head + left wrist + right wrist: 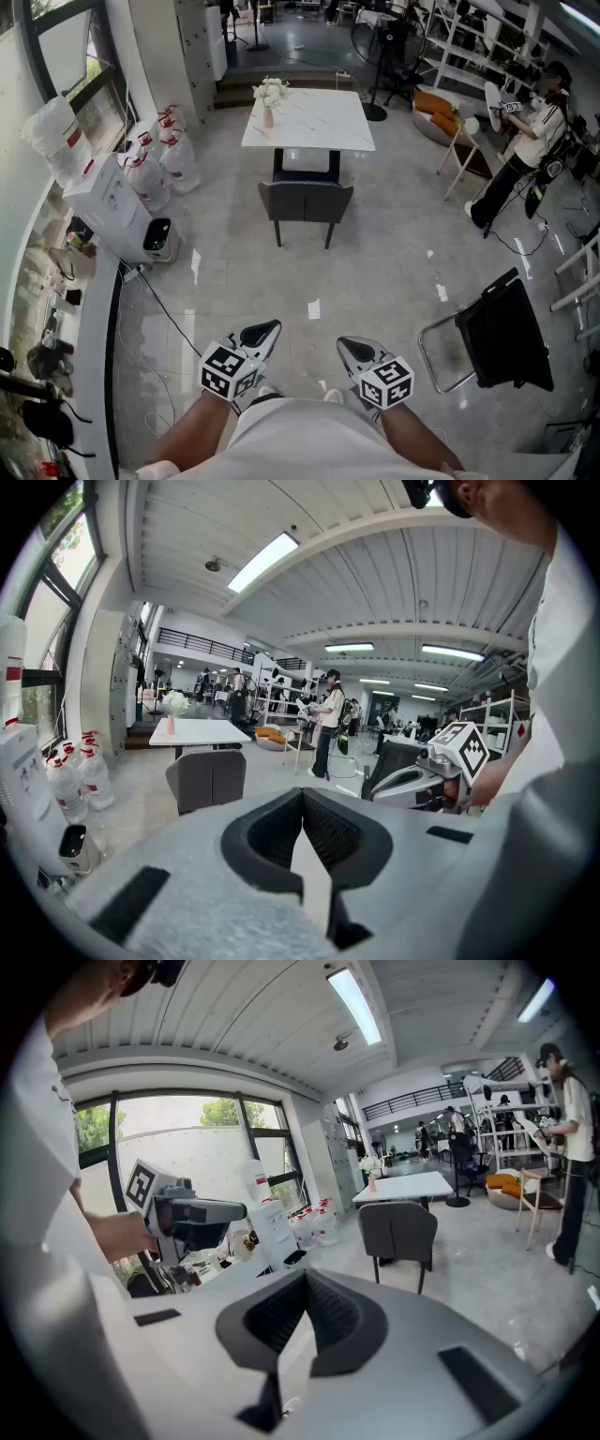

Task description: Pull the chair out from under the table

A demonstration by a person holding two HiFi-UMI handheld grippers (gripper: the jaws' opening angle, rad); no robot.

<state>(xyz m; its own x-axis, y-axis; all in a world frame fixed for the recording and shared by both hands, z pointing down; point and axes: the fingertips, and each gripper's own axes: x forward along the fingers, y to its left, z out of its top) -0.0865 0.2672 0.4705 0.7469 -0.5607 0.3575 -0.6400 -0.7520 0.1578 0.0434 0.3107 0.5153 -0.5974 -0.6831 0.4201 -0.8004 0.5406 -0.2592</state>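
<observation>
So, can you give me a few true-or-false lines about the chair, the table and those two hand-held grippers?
1. The grey chair is pushed in at the near edge of the white table. True.
2. Both grippers are clamped on the chair's back. False: the left gripper and the right gripper are shut on nothing, close to the person's body and well short of the chair.
3. A vase of flowers stands on the table. True.
4. In the head view, the water bottles stand to the right of the table. False: they stand on the floor to its left.
</observation>
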